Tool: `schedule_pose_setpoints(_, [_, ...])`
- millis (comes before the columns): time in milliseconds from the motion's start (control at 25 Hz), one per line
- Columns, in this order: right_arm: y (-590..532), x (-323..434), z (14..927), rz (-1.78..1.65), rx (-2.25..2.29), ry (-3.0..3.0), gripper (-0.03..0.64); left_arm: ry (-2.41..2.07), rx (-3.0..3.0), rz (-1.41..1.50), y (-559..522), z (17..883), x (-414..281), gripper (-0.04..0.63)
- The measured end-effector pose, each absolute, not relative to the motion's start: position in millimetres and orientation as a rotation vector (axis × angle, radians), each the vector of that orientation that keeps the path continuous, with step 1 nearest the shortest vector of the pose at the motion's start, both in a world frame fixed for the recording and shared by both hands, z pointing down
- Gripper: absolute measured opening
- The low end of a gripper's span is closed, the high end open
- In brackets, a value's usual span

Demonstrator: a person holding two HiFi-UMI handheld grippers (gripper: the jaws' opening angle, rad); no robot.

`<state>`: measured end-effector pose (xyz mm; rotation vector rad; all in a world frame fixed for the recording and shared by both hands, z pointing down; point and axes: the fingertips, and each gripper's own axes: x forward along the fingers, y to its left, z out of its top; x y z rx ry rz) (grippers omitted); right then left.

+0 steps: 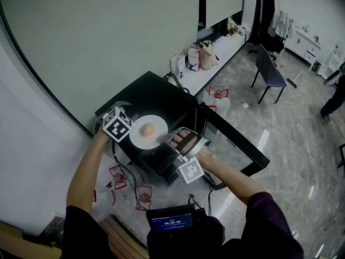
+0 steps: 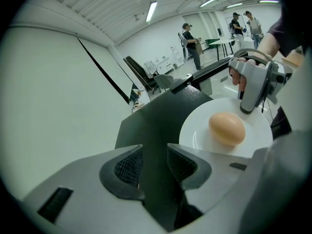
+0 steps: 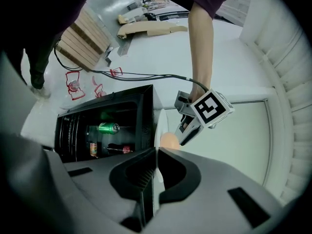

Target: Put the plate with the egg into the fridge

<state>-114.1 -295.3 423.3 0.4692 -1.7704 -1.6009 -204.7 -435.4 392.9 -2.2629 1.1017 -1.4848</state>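
A white plate [image 1: 157,124] with a brown egg [image 1: 147,129] lies on top of a black mini fridge [image 1: 161,99]. My right gripper [image 1: 170,142] is shut on the plate's right rim; in the right gripper view the plate [image 3: 158,126] runs edge-on between the pads of the right gripper [image 3: 155,167], with the egg [image 3: 169,140] just beyond. My left gripper [image 1: 129,131] sits at the plate's left edge. In the left gripper view the left gripper [image 2: 155,155] stands open over the black fridge top, with the plate [image 2: 195,133] and egg [image 2: 226,128] to its right.
The fridge's glass door [image 1: 237,144] stands open to the right. Inside lie a green can [image 3: 108,127] and small bottles. A cable and red-trimmed items lie on the floor by the fridge. A chair [image 1: 269,74] and a white bench with bags [image 1: 207,58] stand behind.
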Motion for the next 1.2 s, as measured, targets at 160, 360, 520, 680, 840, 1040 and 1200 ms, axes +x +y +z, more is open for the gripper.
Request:
schedule_pose_setpoints(160, [-290,-110,421,-1.641,0.468,-1.752,0.023,1.191,-2.237,-1.355,-409,368,-194,0.133])
schedule_pose_setpoints(360, [-278,-102,414,-1.668,0.499,-1.767,0.023,1.309,-2.194,-1.176,-360,343,-172,0.13])
schedule_pose_setpoints(520, [-264,-91,410,-1.683,0.531,-1.75,0.023,1.397,-2.098,-1.049,-317,328,-155,0.044])
schedule_pose_setpoints(680, [-247,-91,407,-1.684,0.555,-1.736,0.023,1.451,-2.06,-0.897,-281,319,-144,0.012])
schedule_pose_setpoints(840, [-218,-88,405,-1.668,0.579,-1.706,0.023,1.474,-2.089,-0.751,-235,314,-131,0.011])
schedule_pose_setpoints(1040, [-179,-82,408,-1.638,0.619,-1.659,0.023,1.45,-2.142,-0.643,-182,321,-117,0.011])
schedule_pose_setpoints(1200, [-150,-69,419,-1.607,0.664,-1.619,0.023,1.445,-2.179,-0.57,-147,338,-98,0.011])
